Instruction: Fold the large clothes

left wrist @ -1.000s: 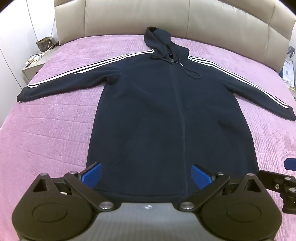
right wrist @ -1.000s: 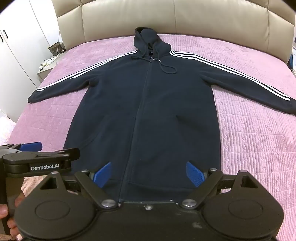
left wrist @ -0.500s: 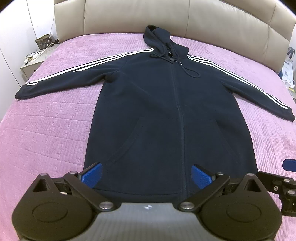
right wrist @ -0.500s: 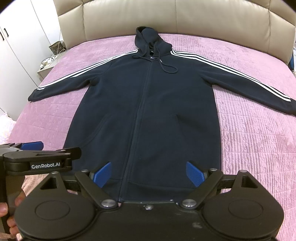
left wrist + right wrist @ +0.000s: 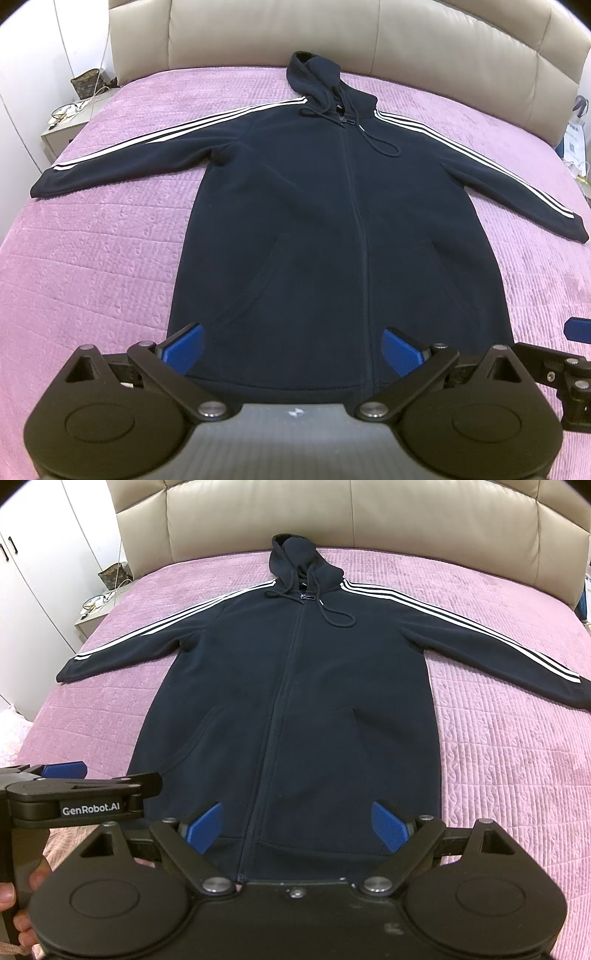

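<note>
A long dark navy zip hoodie (image 5: 332, 229) (image 5: 295, 701) lies flat and face up on the pink bedspread (image 5: 92, 258), sleeves spread wide with white stripes, hood toward the headboard. My left gripper (image 5: 291, 349) hovers open above the hem, nothing between its blue pads. My right gripper (image 5: 297, 827) is open too, over the hem near the zip's bottom end. In the right wrist view the left gripper's body (image 5: 74, 797) shows at the left, held by a hand (image 5: 22, 897). The right gripper's blue pad (image 5: 578, 328) pokes in at the left wrist view's right edge.
A padded beige headboard (image 5: 332, 33) backs the bed. A nightstand (image 5: 62, 129) with a bag and cables stands at the far left. White wardrobe doors (image 5: 33, 572) line the left wall. Bare pink bedspread (image 5: 517, 757) lies on both sides of the hoodie.
Both views have shifted only slightly; the hoodie sits a little differently in frame. Both grippers stay open and the hoodie lies untouched.
</note>
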The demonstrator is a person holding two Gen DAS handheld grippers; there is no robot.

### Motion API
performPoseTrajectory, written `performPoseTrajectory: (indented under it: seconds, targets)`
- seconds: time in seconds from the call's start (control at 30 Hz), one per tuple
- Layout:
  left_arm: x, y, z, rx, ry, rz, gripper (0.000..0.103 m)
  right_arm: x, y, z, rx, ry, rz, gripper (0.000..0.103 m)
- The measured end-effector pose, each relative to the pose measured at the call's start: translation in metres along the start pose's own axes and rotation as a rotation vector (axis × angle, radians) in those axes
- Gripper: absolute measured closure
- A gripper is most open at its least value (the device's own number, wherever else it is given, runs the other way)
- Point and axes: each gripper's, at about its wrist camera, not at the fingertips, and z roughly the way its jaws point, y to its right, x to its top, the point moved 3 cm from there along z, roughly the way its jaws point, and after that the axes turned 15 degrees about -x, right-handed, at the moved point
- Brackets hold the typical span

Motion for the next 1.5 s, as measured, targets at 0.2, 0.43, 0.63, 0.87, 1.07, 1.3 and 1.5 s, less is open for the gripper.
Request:
performPoseTrajectory:
  seconds: [0.2,0.43,0.63,0.87,1.07,1.3,1.5]
  targets:
    - [-0.0009,0.0000,-0.0005,-0.001,0.001,0.002,0.000,0.0004,0.0002,-0.0006,0.001,0.001,0.000,0.000]
    - [-0.0005,0.0005,0.0006,-0.002,-0.002,0.001,0.000,0.0007,-0.0015,-0.0028,-0.002,0.005,-0.023,0.000]
    - [-0.0012,-0.0005,0.0011,-0.003,-0.005,-0.002,0.000,0.0013,0.0002,-0.0016,0.007,0.003,-0.012,0.000]
    - [-0.0021,-0.0015,0.0021,-0.004,-0.008,-0.005,0.000,0.0010,0.0014,-0.0018,0.011,0.000,-0.008,0.000]
    - [-0.0031,-0.0027,0.0039,-0.007,-0.012,-0.006,0.000,0.0012,0.0031,-0.0009,0.018,0.001,-0.008,0.000]
    - [-0.0022,-0.0031,0.0051,-0.004,-0.012,-0.007,0.000,0.0003,0.0028,-0.0028,0.017,0.004,-0.013,0.000]
    - [-0.0014,-0.0032,0.0056,-0.003,-0.011,-0.010,0.000,0.0002,0.0028,-0.0062,0.022,0.010,-0.008,0.000]
